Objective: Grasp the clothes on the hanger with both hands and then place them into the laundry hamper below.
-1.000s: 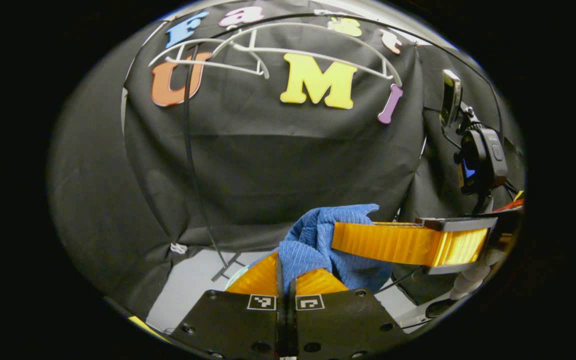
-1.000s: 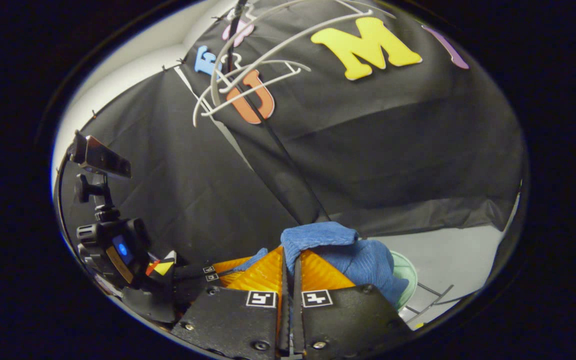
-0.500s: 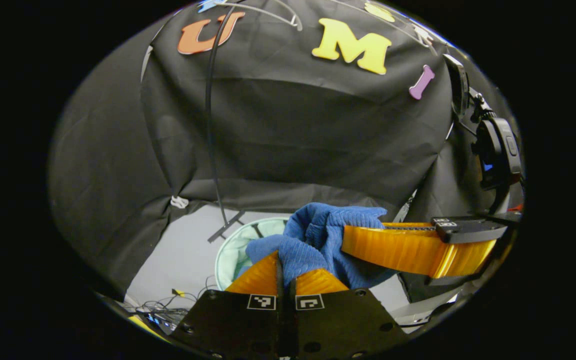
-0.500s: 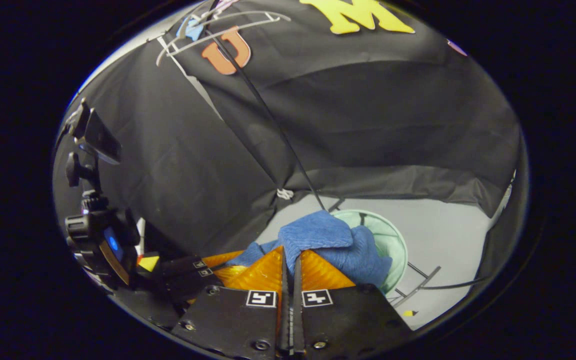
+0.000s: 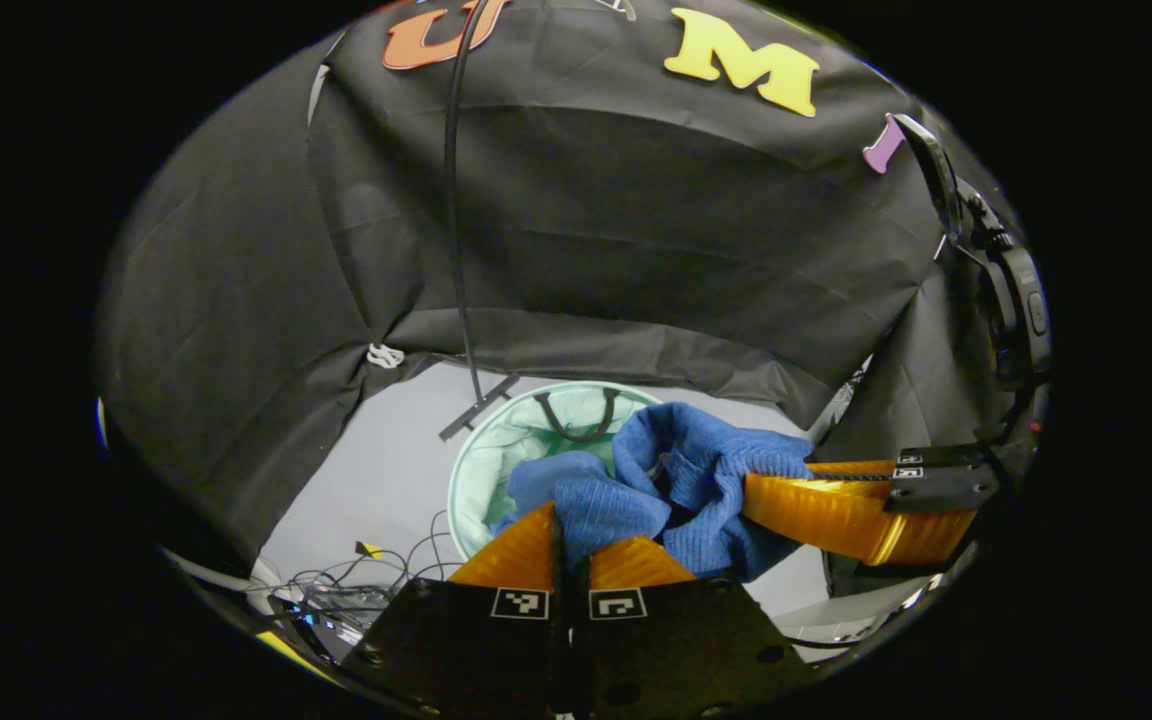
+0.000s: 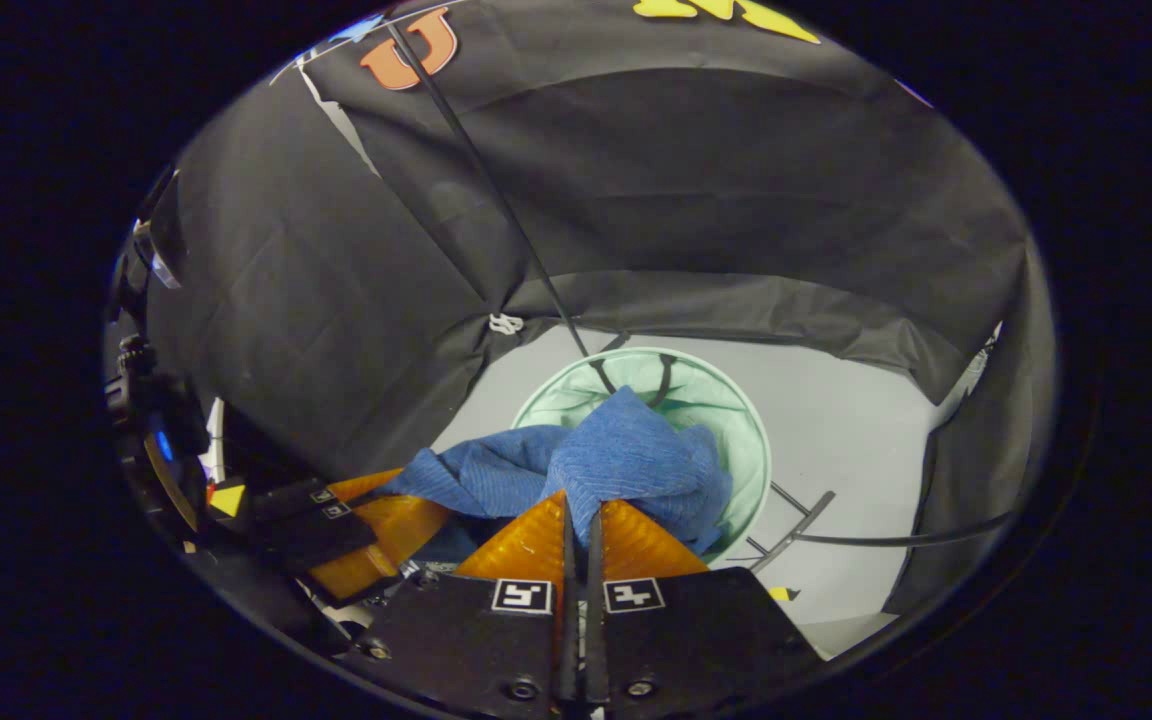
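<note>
hamper (image 5: 496, 465), pale green, is sitting open at frame centre; both left gripper (image 5: 568, 530) and right gripper (image 6: 579, 520) are pinching blue clothes (image 5: 676, 490) above it.

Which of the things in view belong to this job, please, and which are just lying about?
Job: blue garment, held by left gripper and right gripper; green hamper below.
Lying about: cable tangle, black stand pole.

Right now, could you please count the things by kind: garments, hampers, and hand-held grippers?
Blue knitted garment: 1
Pale green laundry hamper: 1
Hand-held grippers: 2, the left hand-held gripper and the right hand-held gripper, each closed on the garment
Total: 4
</note>
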